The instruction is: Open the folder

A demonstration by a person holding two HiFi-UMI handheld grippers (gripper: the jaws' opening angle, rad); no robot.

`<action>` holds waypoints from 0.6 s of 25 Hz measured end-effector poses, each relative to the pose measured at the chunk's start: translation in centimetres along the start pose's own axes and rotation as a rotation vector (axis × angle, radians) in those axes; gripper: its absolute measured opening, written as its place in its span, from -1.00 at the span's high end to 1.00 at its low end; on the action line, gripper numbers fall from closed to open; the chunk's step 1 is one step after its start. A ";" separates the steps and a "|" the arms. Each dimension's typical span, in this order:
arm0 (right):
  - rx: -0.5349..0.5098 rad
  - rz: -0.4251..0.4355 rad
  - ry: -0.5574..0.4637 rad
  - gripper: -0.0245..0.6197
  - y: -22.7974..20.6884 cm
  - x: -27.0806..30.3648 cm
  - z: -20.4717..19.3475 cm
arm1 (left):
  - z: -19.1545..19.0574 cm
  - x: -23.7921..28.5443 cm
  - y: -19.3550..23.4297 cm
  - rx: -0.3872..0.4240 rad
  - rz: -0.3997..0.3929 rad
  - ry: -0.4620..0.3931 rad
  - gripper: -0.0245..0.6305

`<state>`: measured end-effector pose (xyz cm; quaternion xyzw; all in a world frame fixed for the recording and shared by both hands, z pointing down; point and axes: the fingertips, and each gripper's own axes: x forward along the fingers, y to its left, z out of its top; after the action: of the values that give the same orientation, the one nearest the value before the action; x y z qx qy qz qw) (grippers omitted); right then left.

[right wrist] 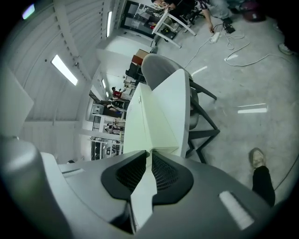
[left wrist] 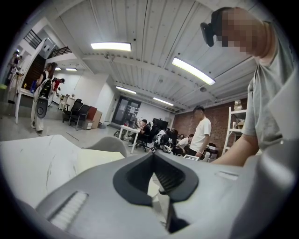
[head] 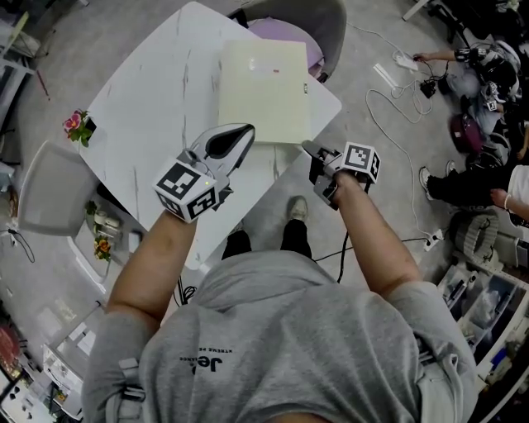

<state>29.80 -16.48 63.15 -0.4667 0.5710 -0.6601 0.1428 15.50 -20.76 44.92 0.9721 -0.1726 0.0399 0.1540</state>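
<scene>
Starting at the left: pink flowers (head: 76,124) perched on the left corner of the white marbled table (head: 149,91), with a grey chair (head: 50,186) tucked just beside that side.

Moving in now to the left gripper (head: 248,130), reaching out over the near part of the table, tip right at the near left corner of the folder (head: 264,83). Looking along its own jaws: pads (left wrist: 170,177) drawn almost together, a thin pale strip of the folder caught between them.

On to the folder itself — pale cream, lying flat on the far right part of the table, right edge running close along the table's right edge. Just beyond it, a second chair (head: 326,25) with a purple cushion (head: 289,37) pushed up to the far side.

Then the right gripper (head: 310,151), coming in from off the table's near right edge and meeting the folder's near right corner. Clamped there, no doubt about it: jaws squeezed onto the pale sheet, which runs straight through between the ribbed black pads.

Down below, a light shoe (head: 297,208) on the grey floor. Further right, a white cable (head: 388,124) looping across the floor, and seated people (head: 479,66) at the far right edge.
</scene>
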 end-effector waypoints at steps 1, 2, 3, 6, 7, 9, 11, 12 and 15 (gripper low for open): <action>0.006 0.000 0.004 0.81 0.0 0.0 0.0 | 0.0 -0.1 0.1 0.000 0.003 0.001 0.75; 0.009 0.001 0.009 0.84 0.1 0.0 0.0 | 0.0 -0.2 0.2 0.000 0.006 0.001 0.75; 0.012 0.002 0.013 0.86 0.2 -0.1 -0.1 | 0.0 -0.2 0.3 -0.001 0.009 0.001 0.75; 0.014 0.013 0.012 0.89 0.5 -0.2 0.0 | 0.2 -0.3 0.6 -0.005 0.014 -0.002 0.75; 0.012 0.018 0.009 0.90 0.7 -0.3 0.1 | 0.3 -0.4 0.7 -0.005 0.014 -0.004 0.75; 0.002 0.028 0.000 0.91 1.3 -0.6 0.2 | 0.5 -0.4 0.7 -0.003 0.011 -0.006 0.75; -0.016 0.037 -0.010 0.91 1.9 -0.8 0.4 | 0.7 -0.4 0.8 -0.001 0.009 -0.007 0.75; -0.027 0.041 -0.015 0.91 2.2 -1.0 0.5 | 0.8 -0.4 0.8 0.001 0.009 -0.009 0.75; -0.063 0.050 -0.031 0.91 3.0 -1.3 0.8 | 1.2 -0.4 1.0 0.006 0.010 -0.014 0.75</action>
<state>30.07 -16.94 59.88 -0.4669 0.6005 -0.6307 0.1535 14.82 -21.87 44.02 0.9719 -0.1786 0.0343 0.1497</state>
